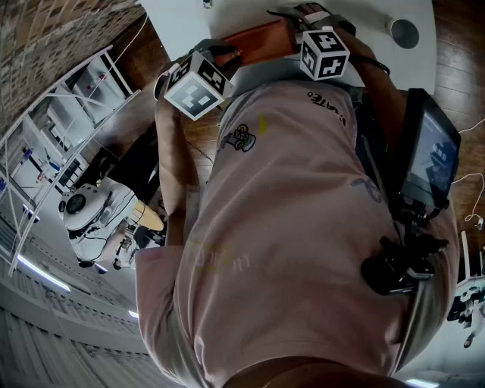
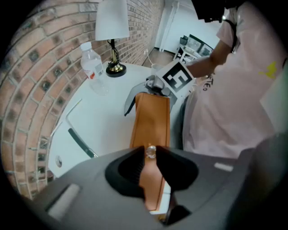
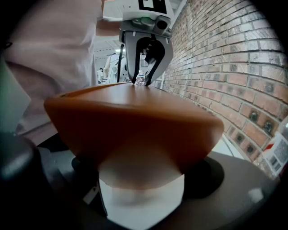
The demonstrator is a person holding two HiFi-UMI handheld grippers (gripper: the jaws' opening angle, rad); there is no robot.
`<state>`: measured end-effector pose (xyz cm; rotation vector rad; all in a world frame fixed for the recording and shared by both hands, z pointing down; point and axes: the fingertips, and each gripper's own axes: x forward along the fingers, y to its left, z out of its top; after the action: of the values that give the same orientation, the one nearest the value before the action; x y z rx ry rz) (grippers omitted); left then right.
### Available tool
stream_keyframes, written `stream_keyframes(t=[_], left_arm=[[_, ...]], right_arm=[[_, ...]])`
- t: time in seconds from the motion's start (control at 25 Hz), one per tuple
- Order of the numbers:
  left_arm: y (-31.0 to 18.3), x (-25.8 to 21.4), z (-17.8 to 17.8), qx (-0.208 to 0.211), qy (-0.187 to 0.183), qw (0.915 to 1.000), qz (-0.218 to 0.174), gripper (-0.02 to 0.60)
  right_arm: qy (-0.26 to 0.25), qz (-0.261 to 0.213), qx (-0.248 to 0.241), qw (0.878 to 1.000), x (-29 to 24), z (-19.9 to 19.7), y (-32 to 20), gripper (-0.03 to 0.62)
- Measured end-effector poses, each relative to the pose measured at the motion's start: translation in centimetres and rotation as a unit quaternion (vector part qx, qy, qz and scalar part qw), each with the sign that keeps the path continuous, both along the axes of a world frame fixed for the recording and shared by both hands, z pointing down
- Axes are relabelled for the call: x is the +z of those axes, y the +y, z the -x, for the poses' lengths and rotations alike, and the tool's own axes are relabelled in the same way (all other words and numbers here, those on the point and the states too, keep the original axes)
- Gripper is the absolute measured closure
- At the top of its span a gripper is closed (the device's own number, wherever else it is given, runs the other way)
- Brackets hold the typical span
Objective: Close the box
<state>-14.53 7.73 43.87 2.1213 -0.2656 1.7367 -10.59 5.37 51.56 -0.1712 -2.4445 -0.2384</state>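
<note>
A long orange-brown box (image 1: 261,38) lies on the white table (image 1: 189,19), held between both grippers. In the left gripper view its lid (image 2: 150,119) runs away from me. My left gripper (image 2: 150,164) is shut on the near end of the lid, at a small shiny knob (image 2: 150,152). From the right gripper view, the lid (image 3: 135,121) fills the frame above the white box body (image 3: 141,200). My right gripper (image 3: 141,179) is shut on that end. The left gripper (image 3: 143,78) pinches the knob at the far end. The box's inside is hidden.
A water bottle (image 2: 93,67) and a lamp (image 2: 112,27) stand on the round table by the brick wall (image 2: 31,90). A dark pen-like strip (image 2: 81,143) lies to the left of the box. A cup (image 1: 404,32) sits at the table's far right. The person's torso fills the head view.
</note>
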Motion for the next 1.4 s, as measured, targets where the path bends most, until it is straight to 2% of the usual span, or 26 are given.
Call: stream_keyframes(t=[0.24,0.4,0.6,0.76,1.4], left_arm=[[0.0,-0.1,-0.3,0.041,-0.027,0.9986,0.017,0.495],[0.1,-0.2,-0.3,0.048,0.012,0.9984,0.027,0.511],[0.1,-0.3,-0.2,0.064,-0.005,0.9975,0.029,0.511],[-0.7,-2.3,-0.4,0.049,0.024,0.9983,0.019,0.511],[-1.2,-10.8,0.0,0.048,0.066,0.9964,-0.024,0.511]], right_arm=[[0.003,0.0,-0.004,1.0,-0.1,-0.3,-0.1,0.08],[0.005,0.002,-0.005,1.0,0.0,-0.3,-0.1,0.092],[0.007,-0.001,-0.004,1.0,0.2,-0.2,-0.2,0.092],[0.005,0.004,-0.001,1.0,0.2,-0.1,-0.5,0.092],[-0.005,0.004,0.003,1.0,0.3,0.1,-0.6,0.098]])
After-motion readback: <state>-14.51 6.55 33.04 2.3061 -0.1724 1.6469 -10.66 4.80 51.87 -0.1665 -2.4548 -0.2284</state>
